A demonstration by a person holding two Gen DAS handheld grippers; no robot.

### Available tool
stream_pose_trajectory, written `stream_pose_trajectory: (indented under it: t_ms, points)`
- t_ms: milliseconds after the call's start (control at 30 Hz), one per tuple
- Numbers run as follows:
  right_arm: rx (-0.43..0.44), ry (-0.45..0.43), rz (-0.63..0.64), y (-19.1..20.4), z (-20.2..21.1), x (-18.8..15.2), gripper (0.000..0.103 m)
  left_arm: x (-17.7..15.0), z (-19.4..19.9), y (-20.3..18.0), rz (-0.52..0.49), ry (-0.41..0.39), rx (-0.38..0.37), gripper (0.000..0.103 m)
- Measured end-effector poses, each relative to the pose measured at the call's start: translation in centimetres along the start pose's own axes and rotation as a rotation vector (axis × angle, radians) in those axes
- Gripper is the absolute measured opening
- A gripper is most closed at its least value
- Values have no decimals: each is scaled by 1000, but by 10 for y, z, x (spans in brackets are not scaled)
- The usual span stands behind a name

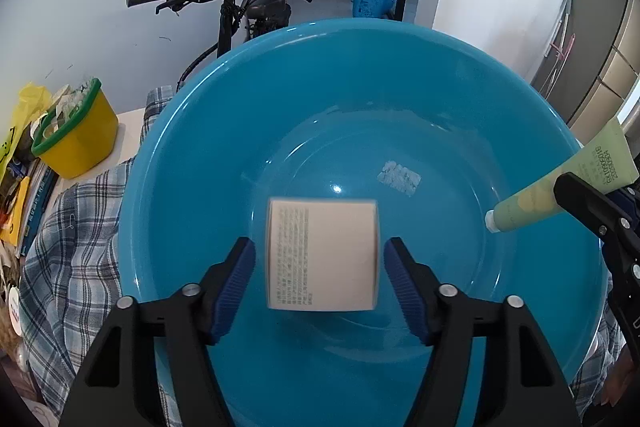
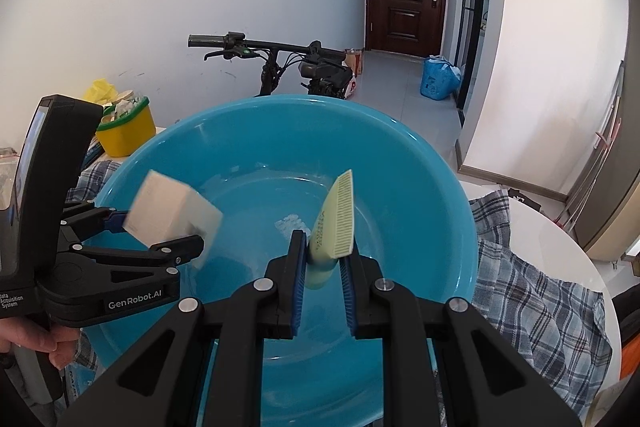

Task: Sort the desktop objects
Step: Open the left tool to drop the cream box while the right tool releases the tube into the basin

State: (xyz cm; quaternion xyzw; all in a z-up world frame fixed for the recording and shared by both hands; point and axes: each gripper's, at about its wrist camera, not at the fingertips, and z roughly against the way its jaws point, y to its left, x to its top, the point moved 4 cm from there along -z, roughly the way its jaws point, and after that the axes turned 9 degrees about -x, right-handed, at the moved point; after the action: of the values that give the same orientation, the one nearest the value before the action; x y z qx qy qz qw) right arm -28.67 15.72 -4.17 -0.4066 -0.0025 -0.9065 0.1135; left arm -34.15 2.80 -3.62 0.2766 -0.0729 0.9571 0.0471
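A big blue basin (image 1: 192, 147) (image 2: 400, 171) fills both views. A white box (image 1: 322, 255) (image 2: 172, 215) with small print hangs blurred and tilted above the basin floor. My left gripper (image 1: 320, 255) (image 2: 156, 231) stands open around it, and blue gaps show between each pad and the box. My right gripper (image 2: 325, 247) is shut on a pale green tube (image 2: 338, 215) (image 1: 560, 187) over the basin's right side. The tube's white cap points down into the basin, its crimped end up.
A grey plaid cloth (image 1: 72, 247) (image 2: 532, 291) lies under the basin on a white round table (image 2: 568, 239). A yellow bucket with a green rim (image 1: 80, 143) and stacked books (image 1: 24, 203) stand at the left. A bicycle (image 1: 240, 11) leans behind the basin.
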Motion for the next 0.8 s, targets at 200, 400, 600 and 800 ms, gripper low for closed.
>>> stream_pose_trajectory:
  t_ms: [200, 400, 600, 800]
  points:
    - [-6, 5, -8, -3, -1, 0, 15, 5, 15, -1, -25, -65, 33, 86]
    - [-7, 23, -2, -2, -6, -3, 15, 7, 15, 2, -16, -60, 34, 86]
    - [-3, 56, 9, 0, -17, -8, 15, 7, 15, 2, -13, -62, 31, 86]
    - [-12, 50, -10, -6, -16, -8, 16, 7, 15, 2, -7, -60, 22, 86]
